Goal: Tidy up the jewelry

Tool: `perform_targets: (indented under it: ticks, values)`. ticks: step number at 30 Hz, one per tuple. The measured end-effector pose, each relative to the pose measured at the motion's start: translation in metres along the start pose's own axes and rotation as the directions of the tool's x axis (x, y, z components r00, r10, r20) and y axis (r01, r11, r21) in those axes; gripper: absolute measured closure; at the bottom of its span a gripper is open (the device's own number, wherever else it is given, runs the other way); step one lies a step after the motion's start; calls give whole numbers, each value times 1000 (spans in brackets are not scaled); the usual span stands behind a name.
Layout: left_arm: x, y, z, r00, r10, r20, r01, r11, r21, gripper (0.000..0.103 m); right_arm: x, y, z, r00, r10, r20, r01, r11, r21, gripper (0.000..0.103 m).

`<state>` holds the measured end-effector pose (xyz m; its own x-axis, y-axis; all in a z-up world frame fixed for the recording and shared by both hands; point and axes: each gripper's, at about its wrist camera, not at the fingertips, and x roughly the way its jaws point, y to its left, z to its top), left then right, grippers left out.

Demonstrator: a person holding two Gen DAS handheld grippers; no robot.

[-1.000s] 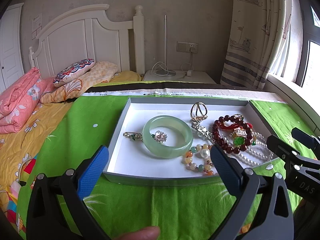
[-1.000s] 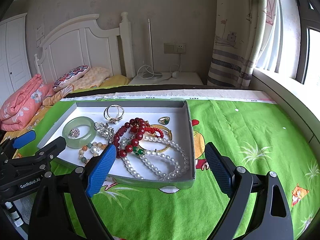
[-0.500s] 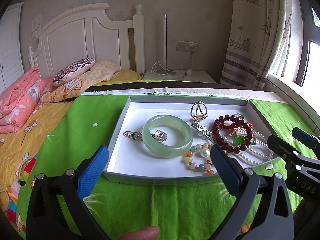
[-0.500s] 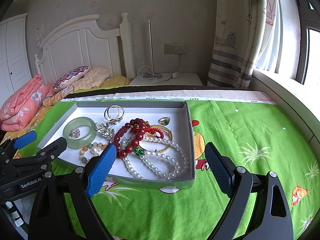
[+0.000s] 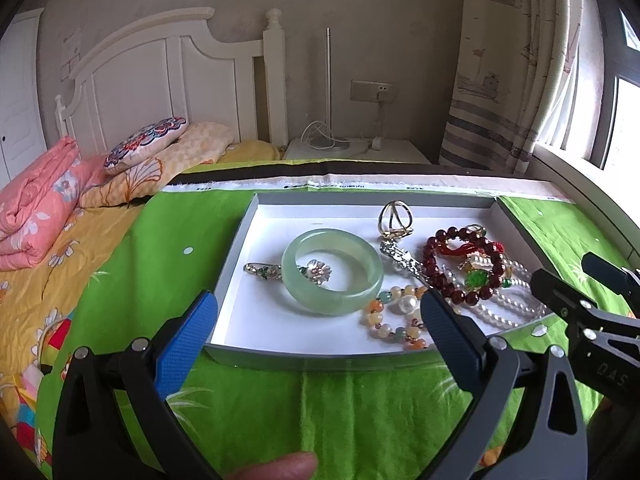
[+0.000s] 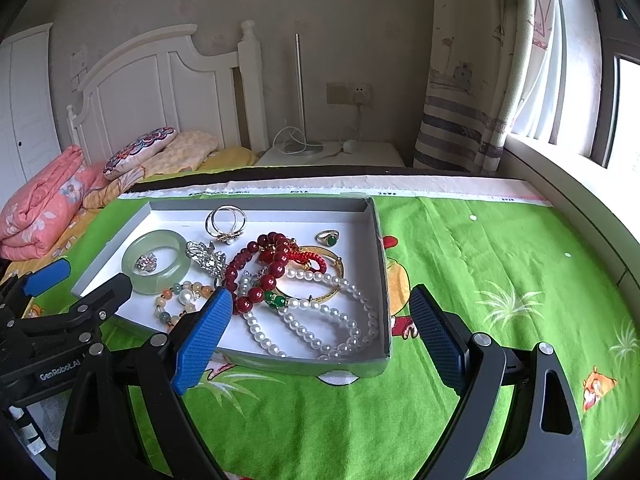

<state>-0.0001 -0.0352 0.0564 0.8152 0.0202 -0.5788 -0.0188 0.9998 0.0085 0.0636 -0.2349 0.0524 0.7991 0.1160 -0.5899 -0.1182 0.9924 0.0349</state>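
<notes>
A shallow grey box with a white floor lies on the green cloth and holds jewelry. In the left wrist view I see a pale green jade bangle with a small silver flower piece inside it, a brooch, gold rings, a dark red bead bracelet and a pastel bead bracelet. The right wrist view adds a pearl necklace, a gold bangle and a green-stone ring. My left gripper is open in front of the box. My right gripper is open over the box's near right corner.
The green cloth covers a surface beside a bed with pink and patterned bedding. A white nightstand stands behind. A curtain and a window sill are at the right.
</notes>
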Motion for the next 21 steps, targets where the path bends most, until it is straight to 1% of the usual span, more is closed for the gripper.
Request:
perform_targets:
  ticks: [5, 12, 21]
  values:
    - [-1, -1, 1, 1000, -2, 1, 2, 1000, 6, 2, 1, 0, -1, 1000, -2, -2, 2, 1000, -1, 17]
    - [2, 5, 2, 1000, -2, -16, 2, 1000, -18, 2, 1, 2, -2, 1000, 7, 1, -7, 1000, -8, 17]
    - [4, 7, 4, 1000, -4, -28, 4, 1000, -24, 2, 2, 2, -3, 1000, 17, -8, -17, 1000, -13, 17]
